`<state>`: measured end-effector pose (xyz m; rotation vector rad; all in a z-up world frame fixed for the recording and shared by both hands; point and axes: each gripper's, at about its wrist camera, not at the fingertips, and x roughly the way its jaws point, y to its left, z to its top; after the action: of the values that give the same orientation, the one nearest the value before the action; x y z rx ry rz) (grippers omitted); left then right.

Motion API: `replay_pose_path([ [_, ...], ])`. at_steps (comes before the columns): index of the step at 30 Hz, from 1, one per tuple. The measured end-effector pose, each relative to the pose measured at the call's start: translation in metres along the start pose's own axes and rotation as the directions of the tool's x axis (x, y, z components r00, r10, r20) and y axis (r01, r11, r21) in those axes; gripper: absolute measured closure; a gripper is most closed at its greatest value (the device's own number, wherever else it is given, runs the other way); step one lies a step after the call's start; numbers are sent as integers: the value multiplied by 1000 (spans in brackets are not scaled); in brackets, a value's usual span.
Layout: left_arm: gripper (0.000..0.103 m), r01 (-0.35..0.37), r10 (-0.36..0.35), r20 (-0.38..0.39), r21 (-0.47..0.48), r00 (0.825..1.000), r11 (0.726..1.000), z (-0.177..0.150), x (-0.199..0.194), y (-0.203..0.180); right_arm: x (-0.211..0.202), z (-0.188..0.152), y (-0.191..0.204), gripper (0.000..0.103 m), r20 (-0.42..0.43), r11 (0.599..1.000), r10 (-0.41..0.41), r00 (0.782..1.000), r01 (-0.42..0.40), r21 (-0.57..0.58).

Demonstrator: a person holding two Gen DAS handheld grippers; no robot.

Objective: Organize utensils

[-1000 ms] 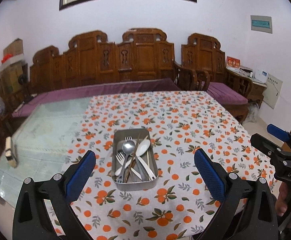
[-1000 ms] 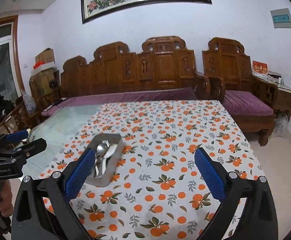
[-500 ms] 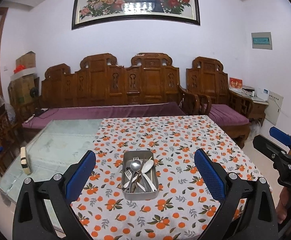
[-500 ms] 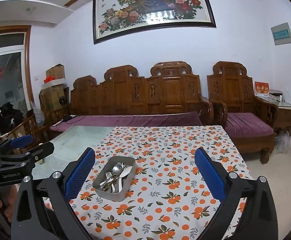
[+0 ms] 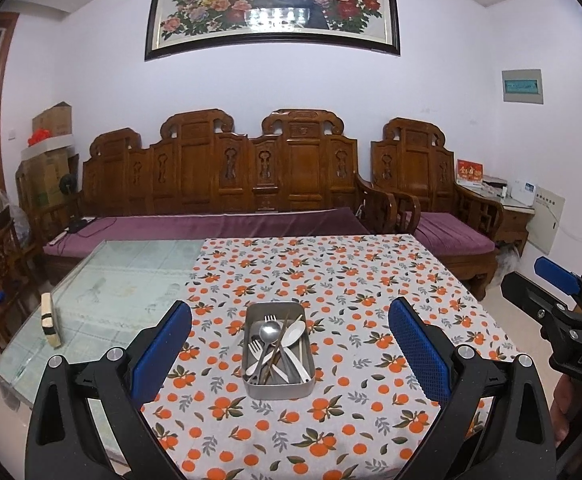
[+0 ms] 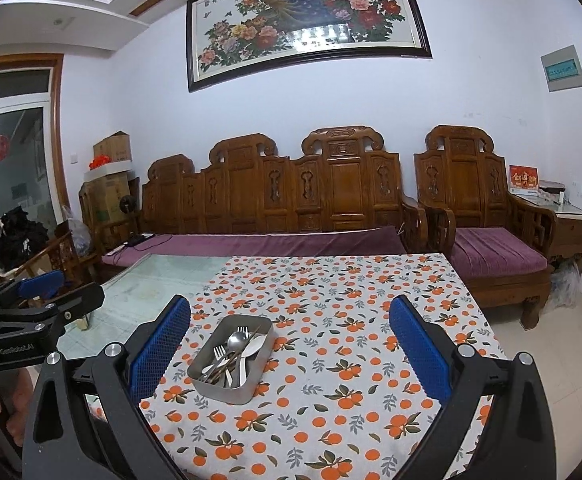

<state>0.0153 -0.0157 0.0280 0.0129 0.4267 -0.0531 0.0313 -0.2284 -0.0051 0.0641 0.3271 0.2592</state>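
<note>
A metal tray (image 5: 277, 389) sits on the orange-patterned tablecloth (image 5: 363, 280). It holds a jumble of utensils (image 5: 277, 346): forks, a metal spoon, a white spoon and chopsticks. My left gripper (image 5: 289, 348) is open and empty, held back from and above the tray. My right gripper (image 6: 289, 350) is open and empty, with the tray (image 6: 227, 390) to its lower left. Each gripper shows at the edge of the other's view: the right one (image 5: 563, 312) and the left one (image 6: 31, 300).
The tablecloth covers the right part of a glass-topped table (image 5: 103, 292). A small block (image 5: 51, 320) stands near the table's left edge. A carved wooden sofa (image 5: 219, 184) and armchair (image 5: 431, 200) with purple cushions stand behind the table.
Both grippers have pulled back and risen away from the table, so the tray looks smaller and more of the room and wall painting shows. Both jaws stay open.
</note>
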Motion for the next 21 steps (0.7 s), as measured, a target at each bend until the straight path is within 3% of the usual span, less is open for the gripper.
replay_pose_path([
  [21, 8, 9, -9, 6, 1, 1000, 1000, 2, -6, -1, 1, 0, 0, 3, -5, 1000, 0, 1000, 0, -1],
])
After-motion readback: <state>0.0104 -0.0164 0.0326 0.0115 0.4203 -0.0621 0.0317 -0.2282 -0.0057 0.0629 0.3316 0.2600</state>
